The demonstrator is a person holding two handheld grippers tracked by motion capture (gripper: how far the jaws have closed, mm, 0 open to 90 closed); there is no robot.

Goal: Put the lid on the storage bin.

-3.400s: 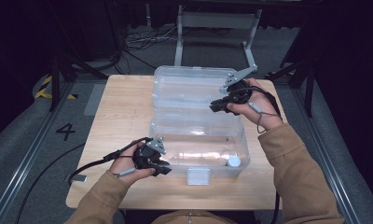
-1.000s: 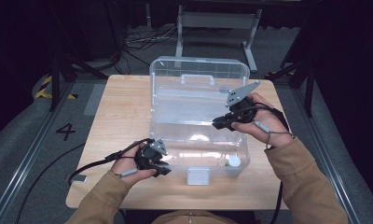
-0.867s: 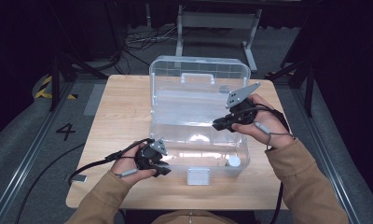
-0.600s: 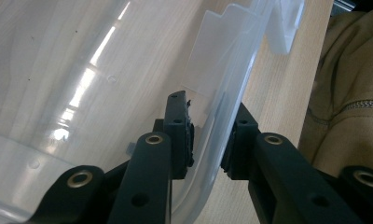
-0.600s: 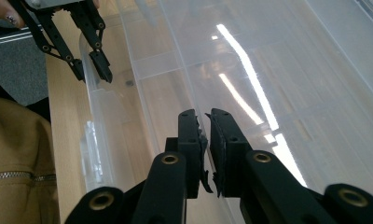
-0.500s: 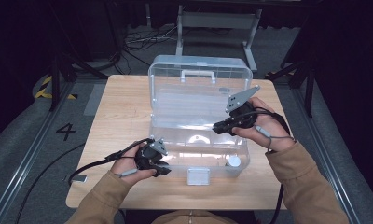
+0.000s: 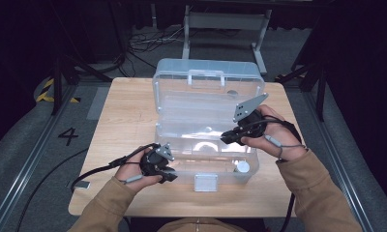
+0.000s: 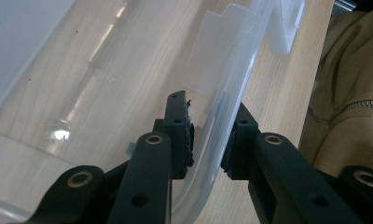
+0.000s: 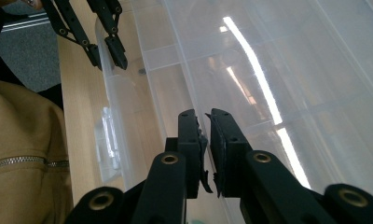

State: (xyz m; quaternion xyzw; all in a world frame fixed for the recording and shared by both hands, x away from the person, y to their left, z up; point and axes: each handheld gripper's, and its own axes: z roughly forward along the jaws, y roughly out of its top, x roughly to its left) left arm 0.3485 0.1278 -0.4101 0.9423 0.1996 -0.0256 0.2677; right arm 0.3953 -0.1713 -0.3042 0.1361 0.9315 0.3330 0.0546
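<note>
In the high view, the clear plastic box (image 7: 206,130) is sitting mid-table (image 7: 119,121), lid raised. In the left gripper view, the left gripper (image 8: 208,140) is clamping its jaws on the box's front wall. In the right gripper view, the right gripper (image 9: 207,126) is holding its jaws nearly closed, empty, over the box's interior.

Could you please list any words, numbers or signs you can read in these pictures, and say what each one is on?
"4": a dark number on the grey floor left of the table.
No readable text on the clear box; the white tag at its front is blank.
</note>
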